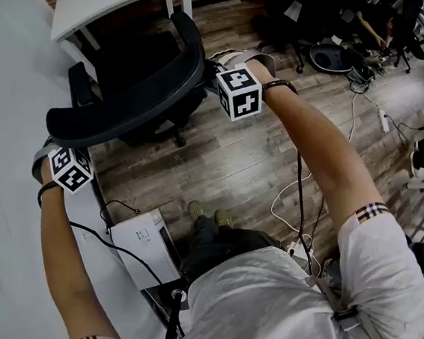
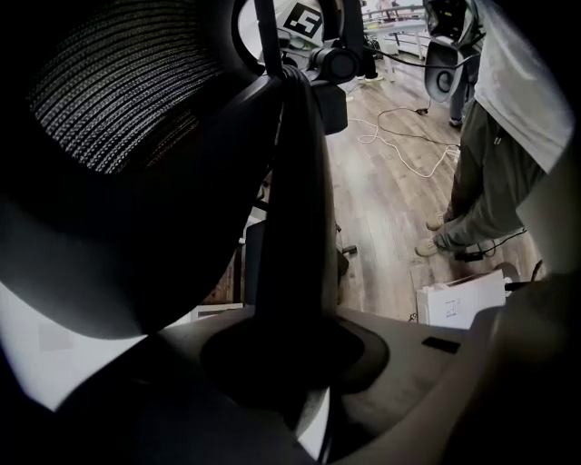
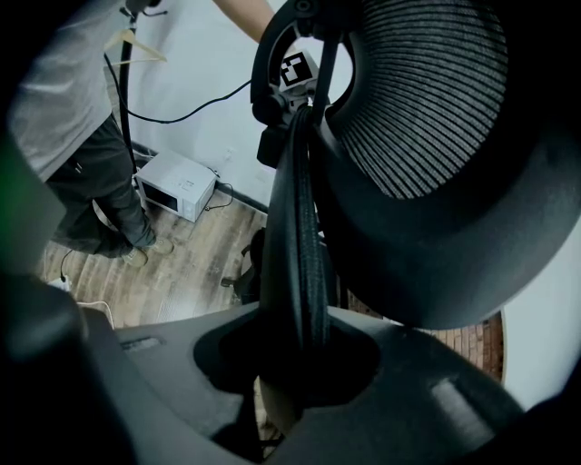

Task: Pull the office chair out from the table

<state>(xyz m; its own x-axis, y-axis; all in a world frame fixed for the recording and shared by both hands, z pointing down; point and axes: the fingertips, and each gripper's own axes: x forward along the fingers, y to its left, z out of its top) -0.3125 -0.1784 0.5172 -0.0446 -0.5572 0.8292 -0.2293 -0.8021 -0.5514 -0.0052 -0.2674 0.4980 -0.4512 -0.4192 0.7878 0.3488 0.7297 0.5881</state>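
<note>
The left gripper [image 1: 53, 148] pinches the left end of the office chair [image 1: 137, 97] by its backrest rim, and the right gripper [image 1: 220, 65] pinches the right end. The rim runs crosswise between them. The chair stands on the floor just short of the table [image 1: 104, 7] beyond it, so the pull should come straight back toward the person.

One office chair [image 1: 137, 97]; one left hand-held gripper [image 2: 290, 359] and one right hand-held gripper [image 3: 292, 363], two in all; one white tabletop [image 1: 104, 3]; one white box [image 1: 146, 243] on the floor [image 1: 256, 160].

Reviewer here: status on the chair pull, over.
Both clamped on backrest rim: left gripper, right gripper. Office chair just in front of white table. White box, loose cables on floor, pull side.
</note>
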